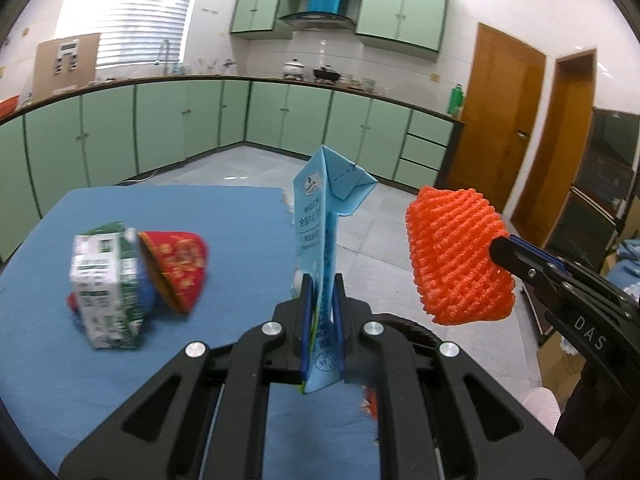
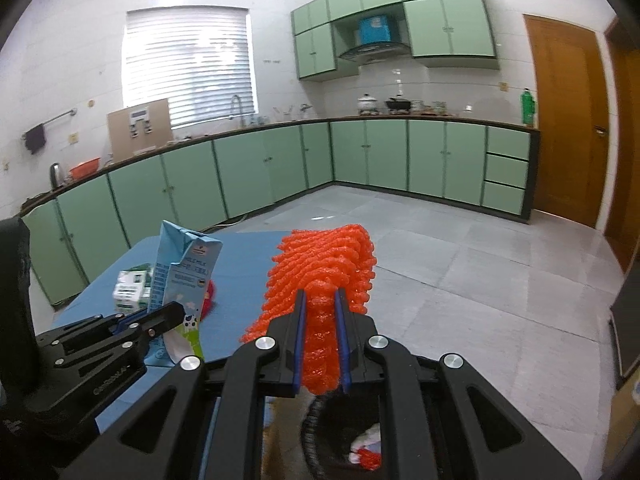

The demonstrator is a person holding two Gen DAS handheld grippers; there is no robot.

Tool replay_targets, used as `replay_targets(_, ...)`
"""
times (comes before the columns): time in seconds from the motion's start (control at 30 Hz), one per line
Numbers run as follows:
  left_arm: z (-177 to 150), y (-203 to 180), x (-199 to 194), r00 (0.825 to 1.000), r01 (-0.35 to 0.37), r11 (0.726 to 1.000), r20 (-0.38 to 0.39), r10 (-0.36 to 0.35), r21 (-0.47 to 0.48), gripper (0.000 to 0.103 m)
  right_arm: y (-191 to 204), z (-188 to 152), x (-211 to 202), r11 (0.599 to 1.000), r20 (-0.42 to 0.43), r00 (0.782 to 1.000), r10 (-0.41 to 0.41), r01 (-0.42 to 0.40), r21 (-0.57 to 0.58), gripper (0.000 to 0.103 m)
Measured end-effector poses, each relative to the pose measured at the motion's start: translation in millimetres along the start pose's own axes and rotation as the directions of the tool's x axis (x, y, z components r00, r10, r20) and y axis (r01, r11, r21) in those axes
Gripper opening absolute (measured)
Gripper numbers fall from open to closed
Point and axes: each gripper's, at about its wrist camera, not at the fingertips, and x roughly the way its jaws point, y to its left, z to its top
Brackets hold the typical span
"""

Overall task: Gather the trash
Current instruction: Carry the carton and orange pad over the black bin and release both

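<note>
Green kitchen cabinets (image 2: 248,172) ring the room, blue desk (image 1: 224,216) up front. Left tongs (image 1: 322,300) clenched on a flattened blue milk carton (image 1: 320,208), upright above the desk's edge. Right tongs (image 2: 320,308) pinching an orange foam net (image 2: 324,264), clear of the desk over the floor. On the desk lie a green-and-white carton (image 1: 106,284) and, touching it, a tipped red cup (image 1: 180,268).

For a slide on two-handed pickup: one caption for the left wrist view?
Left gripper clamps a blue milk carton, right gripper an orange foam net.
</note>
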Motion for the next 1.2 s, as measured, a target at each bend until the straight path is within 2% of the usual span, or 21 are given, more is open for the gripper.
replay_targets(0.5, -10.2, -78.6, 50.8, 0.989, 0.142, 0.987, -0.048, -0.139, 0.072, 0.008, -69.2, -13.0, -8.3, 0.991, -0.012, 0.992, -0.126, 0.126, 0.053, 0.014)
replay_targets(0.87, -17.4, -101.2, 95.5, 0.979, 0.188, 0.977, -0.1, -0.178, 0.104, 0.008, -112.7, -32.6, 10.7, 0.979, -0.068, 0.983, -0.172, 0.178, 0.1, 0.014)
replay_targets(1.2, -27.7, -117.3, 136.7, 0.969, 0.199, 0.973, -0.17, -0.178, 0.115, 0.009, -137.3, -48.0, 39.5, 0.978, -0.131, 0.979, -0.156, 0.172, 0.117, 0.014)
